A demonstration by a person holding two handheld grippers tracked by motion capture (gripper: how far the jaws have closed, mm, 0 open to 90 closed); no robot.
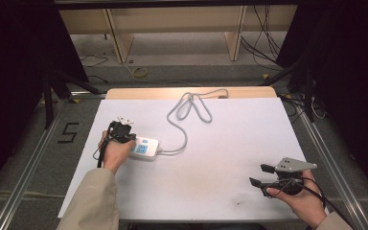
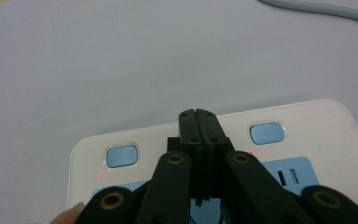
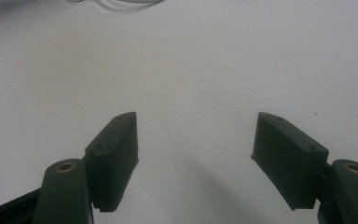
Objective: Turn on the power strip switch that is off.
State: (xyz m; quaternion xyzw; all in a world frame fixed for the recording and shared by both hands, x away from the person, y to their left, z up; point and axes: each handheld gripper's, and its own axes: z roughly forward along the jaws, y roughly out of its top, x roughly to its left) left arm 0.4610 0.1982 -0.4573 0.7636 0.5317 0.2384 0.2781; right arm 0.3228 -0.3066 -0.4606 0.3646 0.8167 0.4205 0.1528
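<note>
White plastic marks the power strip (image 1: 145,148), which lies at about nine o'clock on the white table sheet (image 1: 220,143), its short sides facing left and right in the high view. The left gripper (image 1: 120,130) hangs directly over the strip's left part, held by the person's left hand (image 1: 115,152). In the left gripper view its two black jaws are pressed flat together with nothing between them, and their joined tips sit over the strip's top face between two pale blue buttons (image 2: 122,156), just above the blue socket panel (image 2: 291,175); whether the tips touch the casing cannot be told. From the strip's right end a grey cable (image 1: 191,108) runs toward twelve o'clock and loops near the table's far edge. Well apart, at about four o'clock, the right gripper (image 1: 261,175) rests in the person's right hand (image 1: 302,199), its jaws spread wide and empty above the bare sheet.
</note>
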